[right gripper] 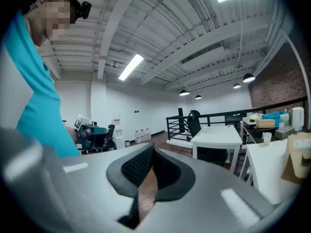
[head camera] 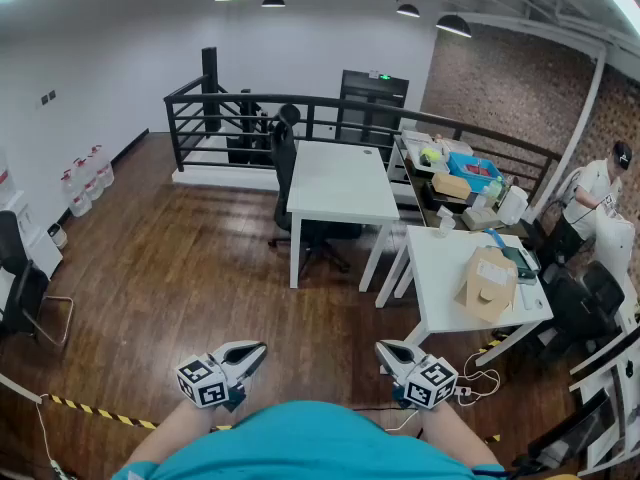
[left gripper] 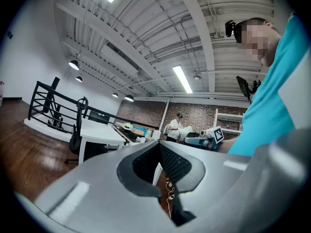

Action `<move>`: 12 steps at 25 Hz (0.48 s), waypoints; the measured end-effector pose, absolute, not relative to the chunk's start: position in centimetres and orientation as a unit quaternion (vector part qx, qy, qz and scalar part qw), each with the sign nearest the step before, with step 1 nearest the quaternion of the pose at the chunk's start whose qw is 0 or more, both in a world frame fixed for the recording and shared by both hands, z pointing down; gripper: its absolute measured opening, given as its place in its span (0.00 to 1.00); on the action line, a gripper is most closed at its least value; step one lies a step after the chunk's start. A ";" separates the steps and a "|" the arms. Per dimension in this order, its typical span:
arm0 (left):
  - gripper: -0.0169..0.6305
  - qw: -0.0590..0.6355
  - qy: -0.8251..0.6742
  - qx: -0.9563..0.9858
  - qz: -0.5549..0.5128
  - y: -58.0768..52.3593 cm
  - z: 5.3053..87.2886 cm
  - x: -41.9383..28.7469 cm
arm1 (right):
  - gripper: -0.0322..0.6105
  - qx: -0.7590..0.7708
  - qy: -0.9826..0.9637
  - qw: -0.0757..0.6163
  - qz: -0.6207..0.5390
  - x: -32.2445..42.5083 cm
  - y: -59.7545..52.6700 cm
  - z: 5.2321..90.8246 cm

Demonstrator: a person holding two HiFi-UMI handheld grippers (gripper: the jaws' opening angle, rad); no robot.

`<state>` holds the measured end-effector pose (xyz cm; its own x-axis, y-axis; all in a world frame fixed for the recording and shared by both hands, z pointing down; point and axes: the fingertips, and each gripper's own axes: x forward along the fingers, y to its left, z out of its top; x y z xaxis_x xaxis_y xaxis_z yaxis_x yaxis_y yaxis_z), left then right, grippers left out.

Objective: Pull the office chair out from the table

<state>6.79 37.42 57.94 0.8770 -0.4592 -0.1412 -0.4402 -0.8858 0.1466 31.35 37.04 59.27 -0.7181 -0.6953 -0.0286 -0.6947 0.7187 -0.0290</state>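
The black office chair (head camera: 285,158) is tucked in at the left side of the long white table (head camera: 340,183) in the middle of the room, well ahead of me. Both grippers are held close to my body, far from the chair. My left gripper (head camera: 252,352) is shut with nothing between its jaws, and so is my right gripper (head camera: 388,350). In the left gripper view the shut left gripper (left gripper: 159,144) points toward the chair (left gripper: 77,132) and table (left gripper: 99,131). The right gripper view has the shut right gripper (right gripper: 153,152) low, with the chair (right gripper: 194,123) and table (right gripper: 217,136) beyond.
A second white table (head camera: 445,293) with a cardboard box (head camera: 487,283) stands nearer on the right. A black railing (head camera: 230,108) runs behind the tables. Another chair (head camera: 20,283) sits at far left, near water jugs (head camera: 85,178). A person (head camera: 595,198) stands at far right. Striped tape (head camera: 95,408) and cables (head camera: 470,383) lie on the floor.
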 end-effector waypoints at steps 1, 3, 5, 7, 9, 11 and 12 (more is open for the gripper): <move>0.06 0.049 -0.232 0.968 -0.083 37.4 57.8 7.6 | 0.05 -0.373 0.928 0.017 -0.004 32.1 37.1 59.1; 0.06 0.048 -0.232 0.968 -0.082 37.4 57.7 9.4 | 0.05 -0.369 0.929 0.014 0.002 33.5 37.1 58.9; 0.06 0.057 -0.235 0.966 -0.085 37.6 58.1 11.1 | 0.05 -0.366 0.931 0.013 0.005 35.0 37.2 59.1; 0.06 0.061 -0.239 0.965 -0.085 37.7 58.6 12.6 | 0.05 -0.363 0.932 0.015 0.002 36.4 36.9 59.8; 0.06 0.063 -0.243 0.964 -0.084 37.6 59.0 13.8 | 0.05 -0.359 0.933 0.014 0.001 37.5 36.3 60.4; 0.06 0.066 -0.249 0.963 -0.082 37.5 59.5 14.5 | 0.05 -0.352 0.936 0.008 0.003 38.1 35.8 61.0; 0.06 0.068 -0.252 0.962 -0.081 37.4 59.8 14.7 | 0.05 -0.349 0.937 0.005 0.004 38.2 35.4 61.2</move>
<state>14.67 37.35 59.80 0.8601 -0.4954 -0.1217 -0.4735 -0.8640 0.1709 38.23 35.42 61.21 -0.7570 -0.6533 -0.0128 -0.6534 0.7570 0.0037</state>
